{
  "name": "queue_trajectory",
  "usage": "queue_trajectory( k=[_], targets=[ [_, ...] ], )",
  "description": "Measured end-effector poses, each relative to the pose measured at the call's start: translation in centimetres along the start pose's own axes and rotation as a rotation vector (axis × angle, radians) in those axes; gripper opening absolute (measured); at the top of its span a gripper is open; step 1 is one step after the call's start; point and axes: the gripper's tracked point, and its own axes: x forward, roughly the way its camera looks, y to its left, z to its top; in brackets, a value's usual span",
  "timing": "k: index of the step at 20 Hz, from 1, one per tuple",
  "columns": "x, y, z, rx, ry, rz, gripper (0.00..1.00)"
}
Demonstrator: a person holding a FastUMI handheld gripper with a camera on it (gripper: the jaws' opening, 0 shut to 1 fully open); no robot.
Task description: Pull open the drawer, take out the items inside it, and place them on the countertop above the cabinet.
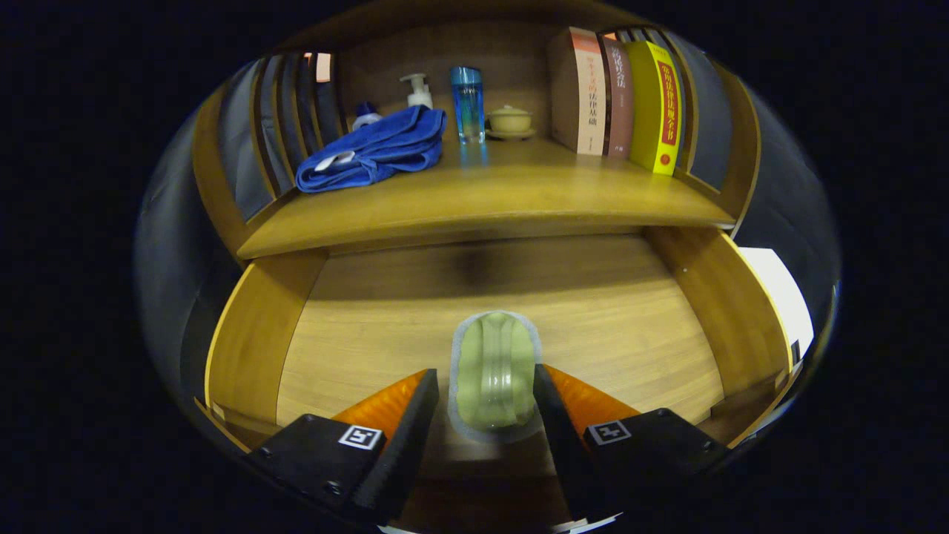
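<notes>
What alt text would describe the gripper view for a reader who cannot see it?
The gripper brackets a pale green lidded container inside the open wooden drawer. On the countertop above sit a folded blue towel, pump bottle, blue bottle, lidded cup and books.

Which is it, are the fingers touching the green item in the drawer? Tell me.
Cannot tell. In the gripper view, the green item sits between the fingers in the open drawer; the left shows a thin gap, the right meets its edge without plain contact.
</notes>
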Motion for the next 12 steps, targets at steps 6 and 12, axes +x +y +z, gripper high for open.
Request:
queue_trajectory(
  k=[6,12],
  targets=[
    [0.8,-0.5,-0.8,0.003,0.069,-0.009,0.49],
    [-1.4,-0.4,1.2,0.014,0.031,-0.007,0.29]
  ],
)
